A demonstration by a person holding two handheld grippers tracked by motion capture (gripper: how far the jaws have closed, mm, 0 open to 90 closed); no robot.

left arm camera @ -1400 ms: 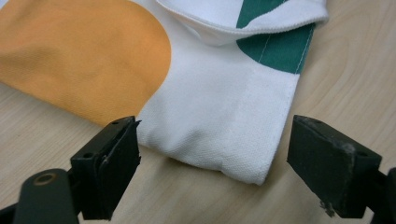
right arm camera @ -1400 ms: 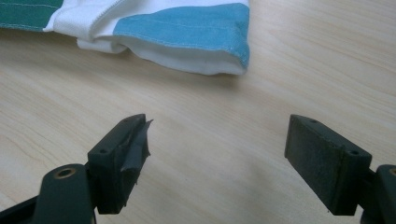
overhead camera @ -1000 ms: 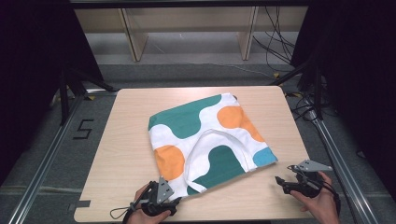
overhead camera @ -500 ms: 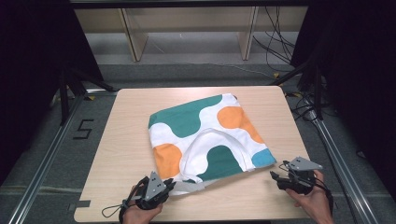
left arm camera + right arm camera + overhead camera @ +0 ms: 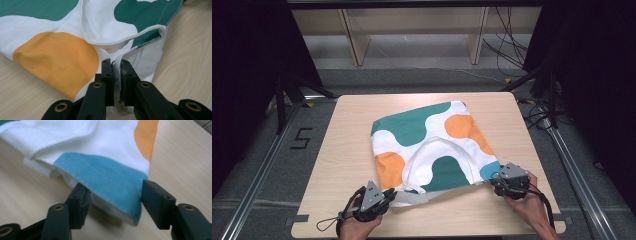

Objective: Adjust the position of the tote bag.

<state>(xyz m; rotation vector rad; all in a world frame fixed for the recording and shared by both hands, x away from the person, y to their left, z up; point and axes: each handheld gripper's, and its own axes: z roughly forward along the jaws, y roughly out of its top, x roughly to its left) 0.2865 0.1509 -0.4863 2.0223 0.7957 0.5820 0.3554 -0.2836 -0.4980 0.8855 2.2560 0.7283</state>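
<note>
With the left hand-held gripper (image 5: 388,196) pinching the white near hem of the green, orange and white patterned cloth (image 5: 432,145) lying on the tabletop (image 5: 347,130), the right hand-held gripper (image 5: 111,202) is closing its still-spread jaws around the blue corner.

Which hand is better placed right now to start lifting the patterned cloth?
Left. The left gripper is already shut on the cloth's white edge, while the right gripper, jaws just closing, straddles the blue corner without pressing it.

My left gripper (image 5: 388,195): black body, grey 3-cornered plate on top, black cable looping behind. My right gripper (image 5: 495,180): same black build, same grey plate, black cable. Jaws: 2 black blocks each, brass-ringed pivots.
</note>
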